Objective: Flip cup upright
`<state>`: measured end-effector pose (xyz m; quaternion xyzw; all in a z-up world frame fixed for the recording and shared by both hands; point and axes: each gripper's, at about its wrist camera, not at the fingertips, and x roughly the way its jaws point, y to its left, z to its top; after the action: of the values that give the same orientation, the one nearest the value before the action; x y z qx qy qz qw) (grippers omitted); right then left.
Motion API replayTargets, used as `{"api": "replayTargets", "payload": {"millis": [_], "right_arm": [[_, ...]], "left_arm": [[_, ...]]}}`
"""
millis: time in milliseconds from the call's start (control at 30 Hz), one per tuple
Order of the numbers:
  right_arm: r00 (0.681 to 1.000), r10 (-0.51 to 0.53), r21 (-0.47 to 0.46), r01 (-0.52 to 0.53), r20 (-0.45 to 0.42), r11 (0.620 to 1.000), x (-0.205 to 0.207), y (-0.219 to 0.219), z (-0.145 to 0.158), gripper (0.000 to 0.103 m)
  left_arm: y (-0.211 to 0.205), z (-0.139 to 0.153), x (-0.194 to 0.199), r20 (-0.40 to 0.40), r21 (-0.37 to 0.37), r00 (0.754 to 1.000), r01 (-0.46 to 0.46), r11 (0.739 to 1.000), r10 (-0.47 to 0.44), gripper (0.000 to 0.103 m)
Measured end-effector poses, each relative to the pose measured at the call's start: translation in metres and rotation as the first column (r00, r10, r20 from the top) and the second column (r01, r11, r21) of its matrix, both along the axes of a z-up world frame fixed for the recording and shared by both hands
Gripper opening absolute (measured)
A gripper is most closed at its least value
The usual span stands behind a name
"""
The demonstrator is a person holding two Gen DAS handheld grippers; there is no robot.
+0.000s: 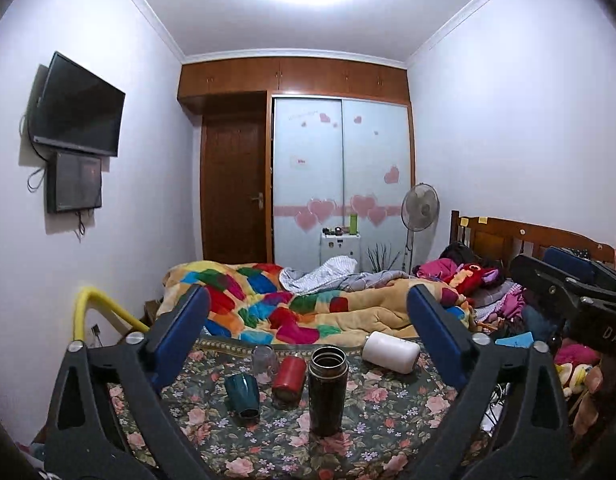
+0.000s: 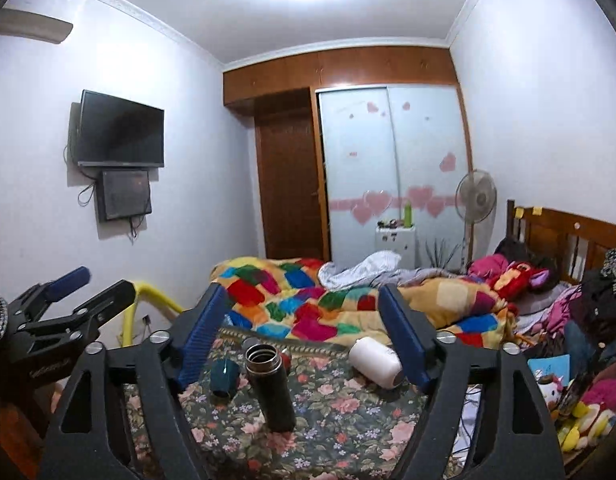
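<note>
Several cups sit on a floral tablecloth [image 1: 387, 412]. A black steel flask [image 1: 327, 390] stands upright, mouth open; it also shows in the right wrist view [image 2: 270, 386]. A teal cup [image 1: 243, 394] stands upside down, seen too in the right wrist view [image 2: 224, 377]. A red cup [image 1: 288, 376] is tipped over beside a clear glass [image 1: 264, 358]. A white cup [image 1: 391, 351] lies on its side, also in the right wrist view [image 2: 375, 362]. My left gripper [image 1: 308, 308] is open and empty, held back from the cups. My right gripper [image 2: 302, 308] is open and empty.
A bed with a colourful patchwork quilt [image 1: 276, 304] lies right behind the table. Toys and clothes [image 1: 487, 280] pile at the right. A yellow rail [image 1: 96, 304] stands at the left. The other gripper [image 2: 56, 320] shows at the left of the right wrist view.
</note>
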<state>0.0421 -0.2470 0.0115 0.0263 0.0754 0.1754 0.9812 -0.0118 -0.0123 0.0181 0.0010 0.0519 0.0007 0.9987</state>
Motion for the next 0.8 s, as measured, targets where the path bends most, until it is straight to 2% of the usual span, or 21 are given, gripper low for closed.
{"api": "replayTargets", "payload": {"millis": [100, 200, 800], "right_arm": [[1.000, -0.023, -0.011, 0.023, 0.016, 1.000, -0.006, 0.005, -0.003, 0.090], [0.998, -0.050, -0.021, 0.051, 0.029, 0.998, -0.014, 0.003, -0.003, 0.103], [0.998, -0.062, -0.030, 0.062, 0.004, 0.998, -0.021, -0.003, -0.011, 0.103]], "left_arm": [[-0.003, -0.002, -0.006, 0.004, 0.006, 1.000, -0.006, 1.000, 0.006, 0.103], [-0.004, -0.005, -0.006, -0.007, -0.003, 1.000, 0.000, 1.000, 0.000, 0.103], [-0.003, -0.014, -0.011, -0.029, -0.016, 0.999, -0.028, 0.999, 0.027, 0.103]]}}
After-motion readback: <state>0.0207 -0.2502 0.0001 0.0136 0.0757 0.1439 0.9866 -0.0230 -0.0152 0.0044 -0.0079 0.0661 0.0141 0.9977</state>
